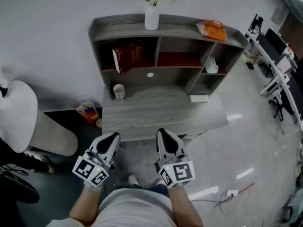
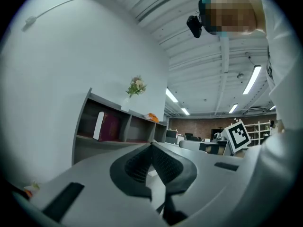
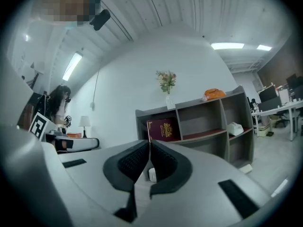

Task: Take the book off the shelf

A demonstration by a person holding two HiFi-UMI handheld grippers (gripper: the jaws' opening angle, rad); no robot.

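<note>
You hold your left hand-held gripper [image 1: 111, 137] and right hand-held gripper [image 1: 164, 133] level at the counter's [image 1: 161, 115] near edge, both closed tight on nothing, probably because the book [image 1: 129, 56] leans well beyond reach in the far left compartment of the shelf [image 1: 156, 31].

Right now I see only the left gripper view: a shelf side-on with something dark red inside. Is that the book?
Observer: Yes. The right gripper view shows the book face-on: a dark red cover with gold print, in the left compartment of the shelf.
Operator: Is anything in the far compartment?
Observer: A white object sits in the right one.
Operator: What is the other tool doing?
Observer: The right tool is shut, with nothing held, near the front edge of the desk.
</note>
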